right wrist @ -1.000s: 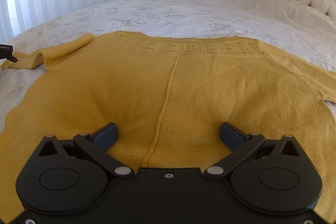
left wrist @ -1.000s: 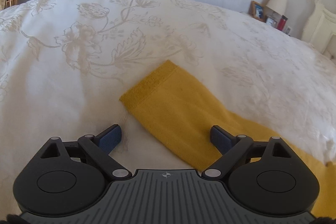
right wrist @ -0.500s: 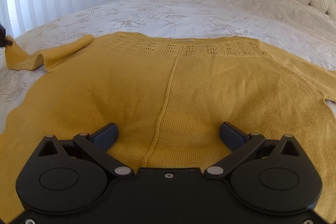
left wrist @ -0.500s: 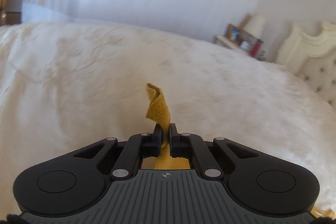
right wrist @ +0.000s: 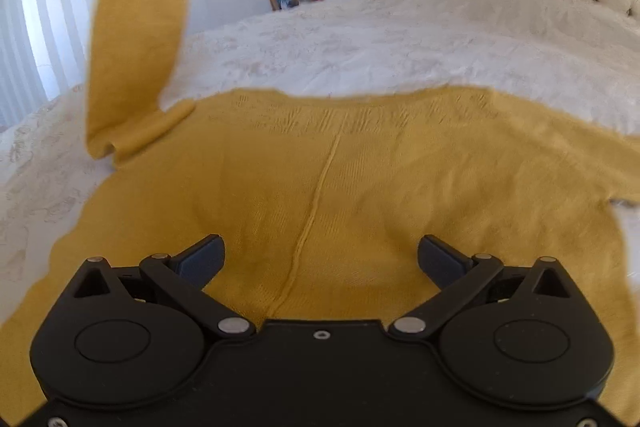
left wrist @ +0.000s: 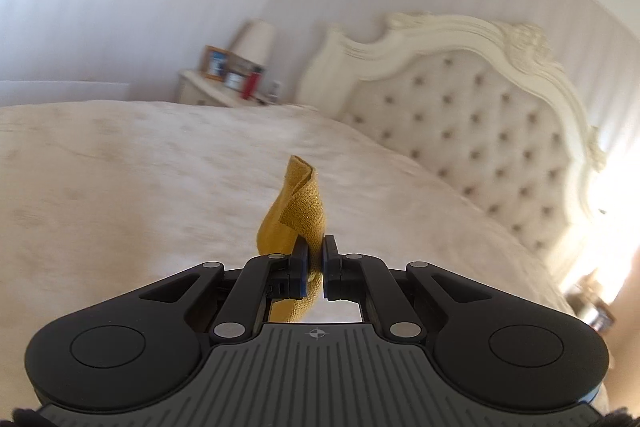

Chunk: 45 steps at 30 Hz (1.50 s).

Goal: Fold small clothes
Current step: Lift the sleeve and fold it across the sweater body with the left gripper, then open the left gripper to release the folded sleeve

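Sweater [right wrist: 360, 195] sleeve [right wrist: 132, 39], upper left, we hold up in left tongs [left wrist: 315, 261] for folding inward; right tongs [right wrist: 320, 259] wait wide above it.

The left gripper [left wrist: 315, 259], wide open over the flat sleeve cuff a second ago, now clamps that cuff [left wrist: 296, 215] between its pads and carries it high above the bedspread [left wrist: 120, 187]. In the right wrist view the sleeve [right wrist: 136, 39] of the yellow sweater [right wrist: 320, 195], earlier lying beside the body, now hangs up toward the top left corner.
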Motion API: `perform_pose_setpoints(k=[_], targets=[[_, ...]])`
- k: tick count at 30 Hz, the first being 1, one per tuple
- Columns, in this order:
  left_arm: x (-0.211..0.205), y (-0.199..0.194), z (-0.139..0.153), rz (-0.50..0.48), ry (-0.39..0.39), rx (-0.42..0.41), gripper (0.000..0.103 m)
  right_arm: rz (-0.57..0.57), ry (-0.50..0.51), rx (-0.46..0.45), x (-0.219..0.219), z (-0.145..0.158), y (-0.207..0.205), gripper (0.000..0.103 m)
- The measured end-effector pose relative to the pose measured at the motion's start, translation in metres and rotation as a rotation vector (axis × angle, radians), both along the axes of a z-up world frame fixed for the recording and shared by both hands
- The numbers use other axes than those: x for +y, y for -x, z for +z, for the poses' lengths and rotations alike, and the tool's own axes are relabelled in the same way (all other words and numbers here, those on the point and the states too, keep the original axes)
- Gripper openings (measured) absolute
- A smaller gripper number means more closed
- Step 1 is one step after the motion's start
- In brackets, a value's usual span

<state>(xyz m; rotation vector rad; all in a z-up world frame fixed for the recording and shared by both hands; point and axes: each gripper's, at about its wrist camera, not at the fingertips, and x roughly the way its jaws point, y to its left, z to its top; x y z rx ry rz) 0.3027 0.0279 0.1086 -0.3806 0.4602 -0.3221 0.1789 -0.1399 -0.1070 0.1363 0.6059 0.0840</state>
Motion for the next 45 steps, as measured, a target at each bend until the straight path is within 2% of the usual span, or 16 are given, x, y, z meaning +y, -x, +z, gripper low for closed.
perform_pose_setpoints(k=[3, 6, 8, 9, 10, 14, 18, 22, 25, 29, 32, 34, 37, 40, 42, 45], targets=[[-0.05, -0.004, -0.009, -0.065, 0.005, 0.007, 0.006, -0.006, -0.017, -0.019, -0.016, 0.017, 0.016, 0.102], [-0.097, -0.009, -0.031, -0.106, 0.003, 0.038, 0.007, -0.024, -0.008, -0.011, -0.032, 0.023, 0.031, 0.102], [-0.126, -0.009, -0.048, -0.162, -0.018, 0.068, 0.017, -0.04, -0.004, 0.012, -0.042, 0.021, 0.038, 0.102], [-0.137, -0.008, -0.056, -0.197, -0.03, 0.085, 0.035, -0.05, -0.007, 0.025, -0.047, 0.02, 0.039, 0.102], [-0.145, -0.007, -0.066, -0.228, -0.044, 0.1, 0.045, -0.062, -0.013, 0.038, -0.051, 0.018, 0.041, 0.102], [-0.161, 0.005, -0.088, -0.281, -0.136, 0.109, 0.045, -0.094, -0.055, 0.07, -0.064, 0.012, 0.046, 0.102], [-0.138, 0.025, -0.102, -0.284, -0.201, 0.073, 0.048, -0.1, -0.09, 0.082, -0.073, 0.013, 0.046, 0.102], [-0.087, 0.031, -0.124, -0.21, -0.283, 0.083, 0.049, -0.12, -0.121, 0.082, -0.082, 0.017, 0.042, 0.102], [-0.041, 0.02, -0.146, -0.109, -0.317, 0.152, 0.049, -0.141, -0.141, 0.073, -0.09, 0.022, 0.037, 0.102], [0.024, 0.005, -0.178, 0.042, -0.302, 0.283, 0.049, -0.168, -0.148, 0.063, -0.097, 0.03, 0.023, 0.102], [0.062, 0.001, -0.196, 0.113, -0.286, 0.34, 0.048, -0.17, -0.122, 0.064, -0.097, 0.034, 0.008, 0.102], [0.074, 0.002, -0.201, 0.105, -0.296, 0.315, 0.049, -0.161, -0.088, 0.07, -0.093, 0.036, -0.003, 0.102], [0.071, 0.006, -0.202, 0.081, -0.356, 0.276, 0.05, -0.155, -0.053, 0.08, -0.089, 0.036, -0.022, 0.101], [0.063, 0.007, -0.204, 0.067, -0.411, 0.258, 0.05, -0.162, -0.046, 0.087, -0.089, 0.033, -0.044, 0.09], [0.063, 0.005, -0.206, 0.037, -0.431, 0.246, 0.05, -0.176, -0.041, 0.093, -0.09, 0.029, -0.057, 0.079], [0.076, 0.005, -0.21, 0.022, -0.374, 0.246, 0.052, -0.22, -0.047, 0.104, -0.095, 0.021, -0.081, 0.073]])
